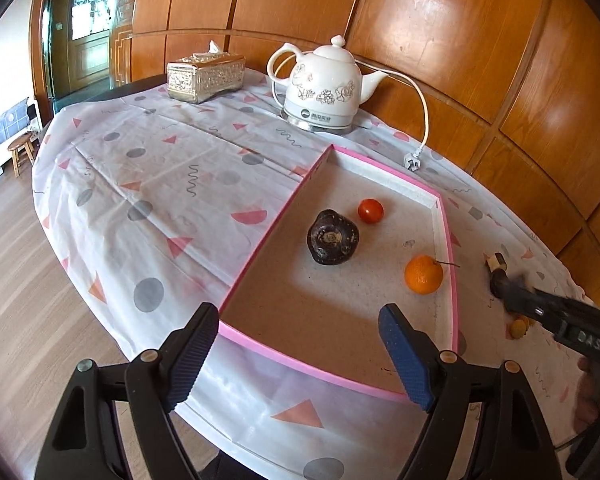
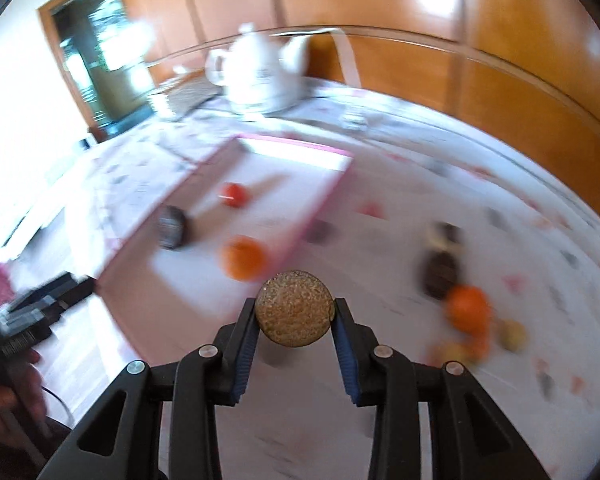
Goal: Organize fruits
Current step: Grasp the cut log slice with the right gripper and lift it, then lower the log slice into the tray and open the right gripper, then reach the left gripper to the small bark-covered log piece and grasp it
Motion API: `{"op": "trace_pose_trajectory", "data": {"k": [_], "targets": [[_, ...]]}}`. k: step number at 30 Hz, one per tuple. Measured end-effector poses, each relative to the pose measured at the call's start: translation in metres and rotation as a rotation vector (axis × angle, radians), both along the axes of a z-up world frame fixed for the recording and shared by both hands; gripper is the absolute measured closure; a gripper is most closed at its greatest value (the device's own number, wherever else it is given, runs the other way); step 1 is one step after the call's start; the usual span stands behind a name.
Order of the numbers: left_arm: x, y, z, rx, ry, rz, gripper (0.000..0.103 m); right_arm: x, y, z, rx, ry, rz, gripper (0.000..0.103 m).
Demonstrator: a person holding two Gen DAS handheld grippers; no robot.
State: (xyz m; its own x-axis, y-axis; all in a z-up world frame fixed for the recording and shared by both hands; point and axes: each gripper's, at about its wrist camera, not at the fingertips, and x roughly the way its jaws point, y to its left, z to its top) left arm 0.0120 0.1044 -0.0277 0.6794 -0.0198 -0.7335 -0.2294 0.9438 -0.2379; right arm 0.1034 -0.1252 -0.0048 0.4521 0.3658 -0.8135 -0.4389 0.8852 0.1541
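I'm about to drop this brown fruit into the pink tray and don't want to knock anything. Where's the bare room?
The tray's near half is bare, between the front rim and the dark fruit. The far corner behind the tomato is free too. It is tighter by the right wall, where the orange sits.

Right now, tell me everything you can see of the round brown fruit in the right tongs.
The brown fruit is a small ball with a rough, speckled tan skin, like a longan. It looks whole and unbruised. The right tongs are shut on it, one blue-padded finger pressing each side, and hold it in the air above the patterned tablecloth, just short of the pink tray. Nothing else touches it.
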Motion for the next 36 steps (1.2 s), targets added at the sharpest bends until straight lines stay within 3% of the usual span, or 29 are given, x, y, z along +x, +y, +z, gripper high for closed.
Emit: {"op": "trace_pose_trajectory", "data": {"k": [12,14,16,18,28,36], "targets": [[-0.001,0.012,-0.005,-0.030,0.007,0.035,0.020,0.018,0.083,-0.017,0.046,0.072,0.122,0.066],[-0.001,0.014,-0.005,-0.036,0.010,0.039,0.020,0.021,0.090,-0.017,0.044,0.059,0.119,0.062],[-0.002,0.015,-0.005,-0.037,0.009,0.044,0.020,0.023,0.092,-0.016,0.055,0.052,0.113,0.044],[-0.002,0.017,-0.005,-0.044,0.008,0.047,0.020,0.020,0.089,-0.013,0.066,0.043,0.096,0.037],[-0.003,0.012,-0.005,-0.062,0.002,0.024,0.020,-0.019,0.042,-0.006,0.006,-0.074,-0.035,0.037],[-0.002,-0.003,0.000,-0.065,-0.020,-0.050,0.020,-0.049,-0.028,-0.011,-0.042,-0.127,-0.260,0.036]]}}
